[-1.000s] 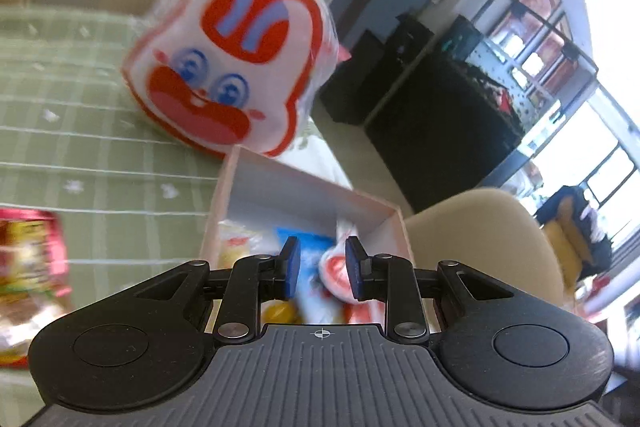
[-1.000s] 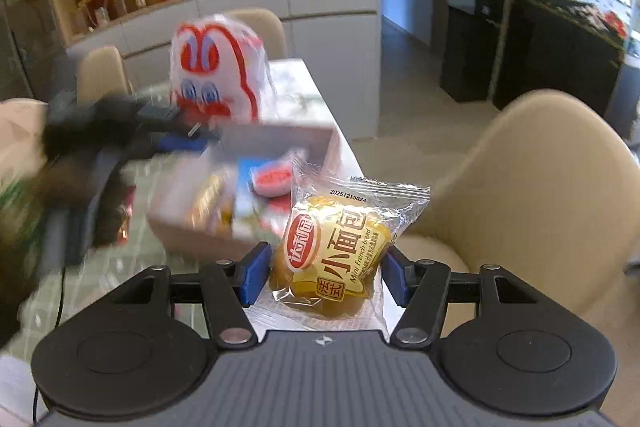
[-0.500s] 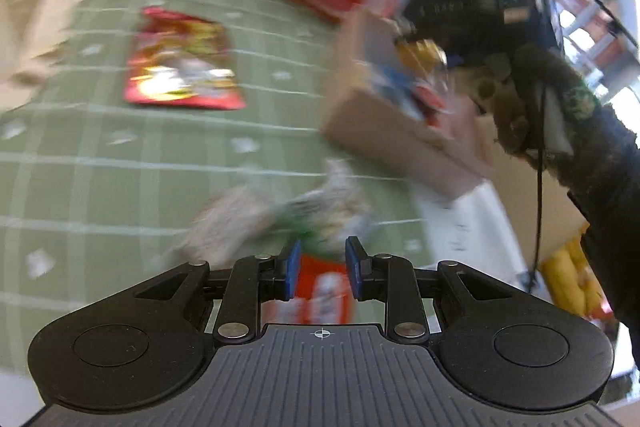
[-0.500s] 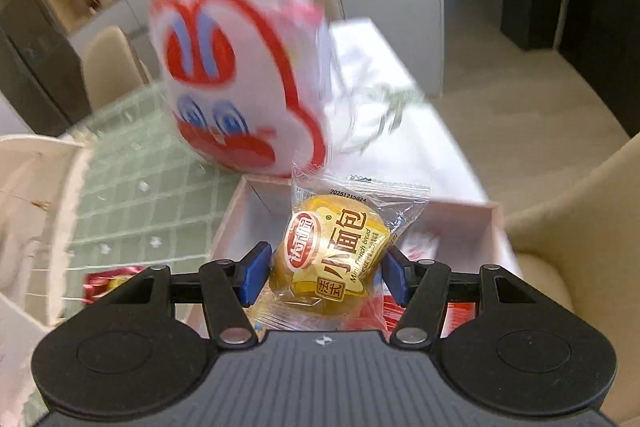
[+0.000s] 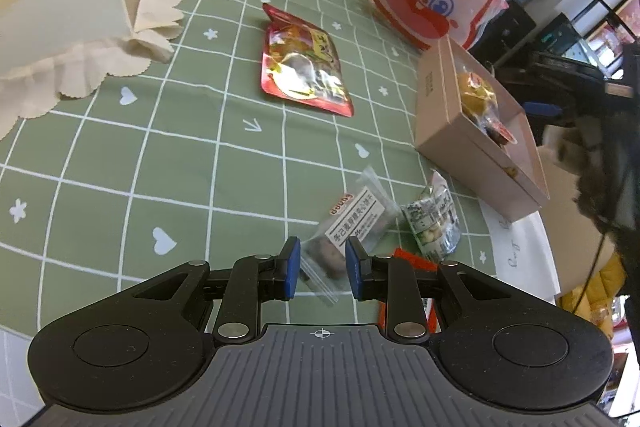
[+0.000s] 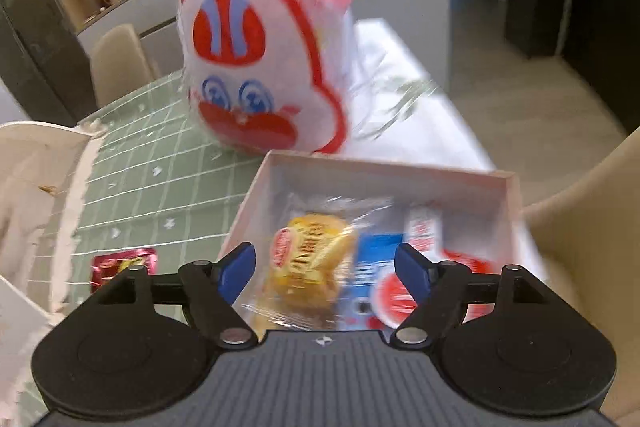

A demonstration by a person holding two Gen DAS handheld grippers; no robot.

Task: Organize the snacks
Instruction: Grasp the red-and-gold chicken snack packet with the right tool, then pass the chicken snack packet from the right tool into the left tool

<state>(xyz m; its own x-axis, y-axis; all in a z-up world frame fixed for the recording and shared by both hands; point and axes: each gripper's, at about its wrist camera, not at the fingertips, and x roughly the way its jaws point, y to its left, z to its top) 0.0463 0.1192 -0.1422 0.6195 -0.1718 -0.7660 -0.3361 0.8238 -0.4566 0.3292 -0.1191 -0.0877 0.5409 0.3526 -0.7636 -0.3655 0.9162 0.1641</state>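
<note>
Right gripper (image 6: 326, 269): jaws opening, pads clear of the yellow mini bread packet (image 6: 310, 259), which lies between and below them inside the open cardboard box (image 6: 384, 173), touching a blue packet (image 6: 370, 267) on its right. A rabbit-face bag (image 6: 260, 79) stands just beyond the box.

Left gripper (image 5: 319, 269): jaws partly open, holding nothing; they hang over a clear cookie packet (image 5: 348, 227) lying on the green checked tablecloth (image 5: 160, 147), pads not pressing it. A small nut packet (image 5: 434, 219) lies just right of the jaws. A red snack pouch (image 5: 304, 65) lies well ahead.
</note>
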